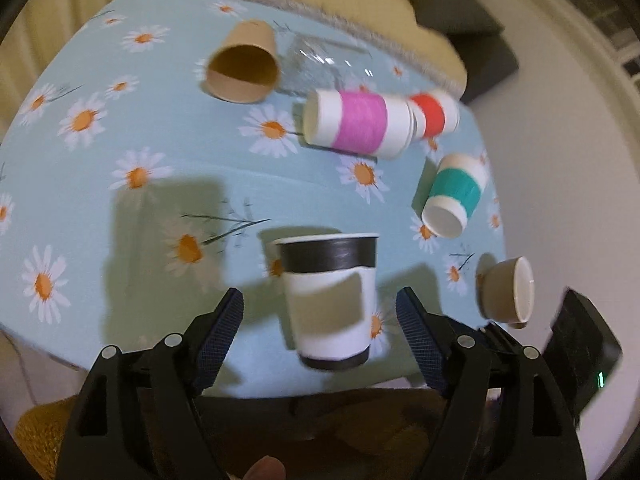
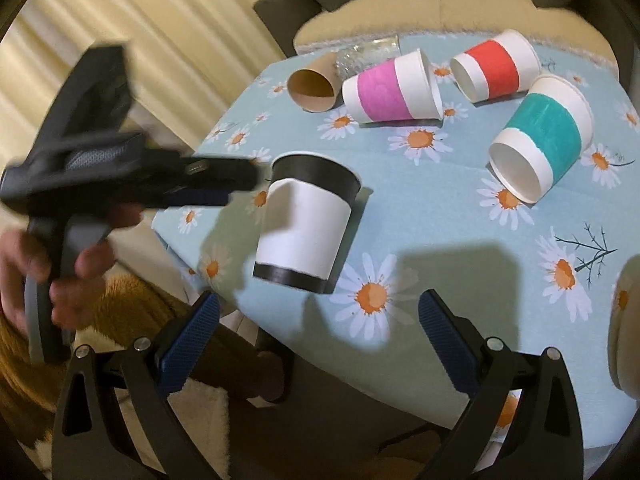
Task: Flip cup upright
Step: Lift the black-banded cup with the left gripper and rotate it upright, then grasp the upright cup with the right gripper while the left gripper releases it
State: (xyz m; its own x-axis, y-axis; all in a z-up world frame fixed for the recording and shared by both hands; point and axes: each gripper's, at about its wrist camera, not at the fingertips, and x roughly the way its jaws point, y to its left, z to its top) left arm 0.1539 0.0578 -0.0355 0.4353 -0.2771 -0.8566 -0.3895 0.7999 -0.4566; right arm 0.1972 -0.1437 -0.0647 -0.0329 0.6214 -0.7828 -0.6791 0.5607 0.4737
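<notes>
A white paper cup with black bands [image 1: 330, 300] stands upright near the table's front edge, mouth up; it also shows in the right wrist view [image 2: 306, 224]. My left gripper [image 1: 320, 312] is open, its fingers on either side of the cup and apart from it. The left gripper also shows in the right wrist view [image 2: 216, 184], just left of the cup. My right gripper [image 2: 320, 316] is open and empty, just in front of the cup.
Several cups lie on their sides on the daisy tablecloth [image 2: 460, 240]: brown [image 2: 312, 88], pink-banded [image 2: 392, 88], red-banded [image 2: 494, 70], teal-banded [image 2: 540, 140]. A beige cup [image 1: 508, 292] lies at the right edge. A clear plastic cup [image 1: 316, 60] lies at the back. A sofa is behind.
</notes>
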